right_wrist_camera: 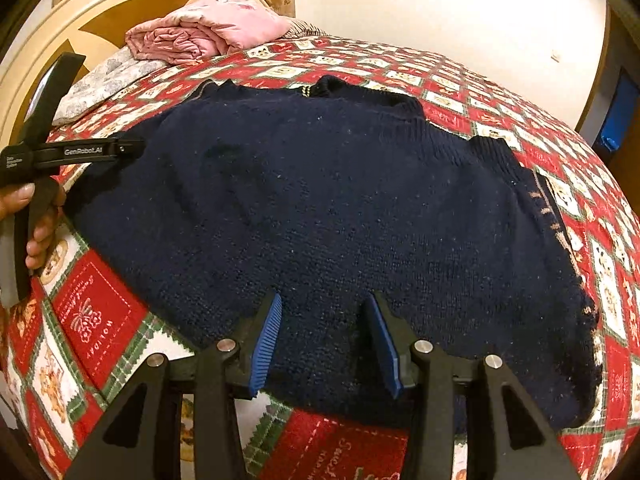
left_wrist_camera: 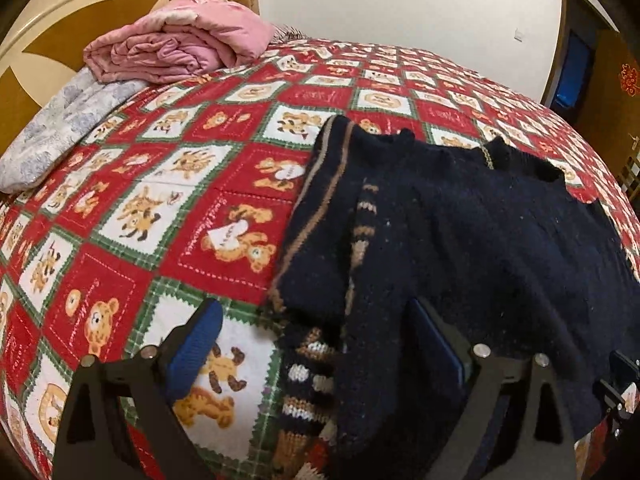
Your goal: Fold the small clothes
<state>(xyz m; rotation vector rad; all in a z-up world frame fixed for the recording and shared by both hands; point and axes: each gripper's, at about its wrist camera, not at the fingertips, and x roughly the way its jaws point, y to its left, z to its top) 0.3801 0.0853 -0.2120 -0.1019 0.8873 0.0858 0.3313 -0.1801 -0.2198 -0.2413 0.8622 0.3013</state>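
A navy knitted sweater [right_wrist_camera: 320,216] lies spread, plain side up, on the bed [right_wrist_camera: 92,320], near its foot edge, with the neckline toward the headboard [right_wrist_camera: 100,8]. One side panel or sleeve [left_wrist_camera: 320,220], striped in tan, appears already turned inward over the body, probably to narrow the garment for folding.

The left gripper [left_wrist_camera: 316,344] hovers at the sweater's left edge, jaws spread wide, one finger over bare bedspread and the other over or in the knit; it holds nothing, as far as can be seen. The right gripper [right_wrist_camera: 324,340] sits at the near hem, jaws apart, straddling the hem without pinching it, likely lining up for a grasp.

No containers are visible. A folded pink quilt [right_wrist_camera: 208,28] rests on a grey pillow [right_wrist_camera: 104,84] by the headboard.
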